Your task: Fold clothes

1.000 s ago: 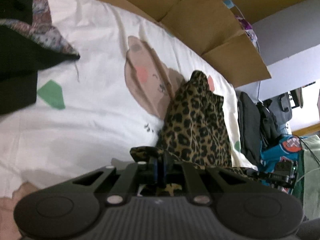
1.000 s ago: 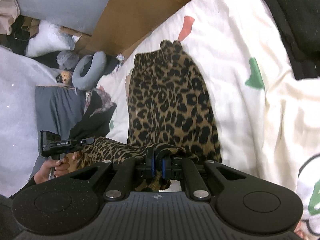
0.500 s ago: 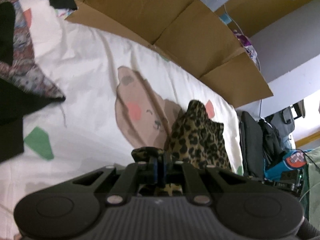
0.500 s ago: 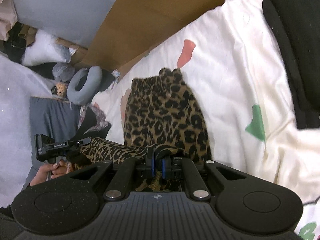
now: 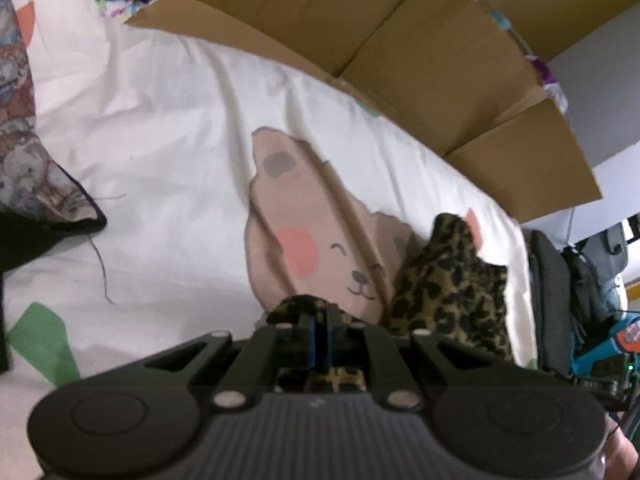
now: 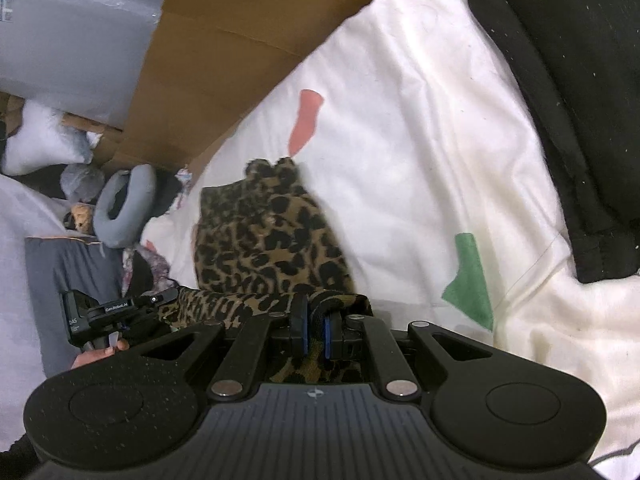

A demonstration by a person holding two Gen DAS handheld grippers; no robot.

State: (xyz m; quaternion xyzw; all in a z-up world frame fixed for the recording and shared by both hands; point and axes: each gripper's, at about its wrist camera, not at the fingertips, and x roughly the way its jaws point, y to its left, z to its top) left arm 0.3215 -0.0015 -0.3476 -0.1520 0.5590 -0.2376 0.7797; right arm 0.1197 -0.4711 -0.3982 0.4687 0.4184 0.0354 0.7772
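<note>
Left wrist view: you are pinching the leopard-print garment (image 5: pixel 452 280) in your left tongs (image 5: pixel 318 330); your right tongs (image 6: pixel 315 334) are pinching it too, above the bedsheet (image 6: pixel 420 120).

Each camera sits on its own gripper and looks forward and down along the fingers, close above the white bed sheet (image 5: pixel 168 152). Both views share the leopard cloth (image 6: pixel 268 240) and the cardboard (image 5: pixel 400 40) behind.

Both tools, left (image 5: pixel 319 330) and right (image 6: pixel 315 334), seemingly clamped, angled downward.
</note>
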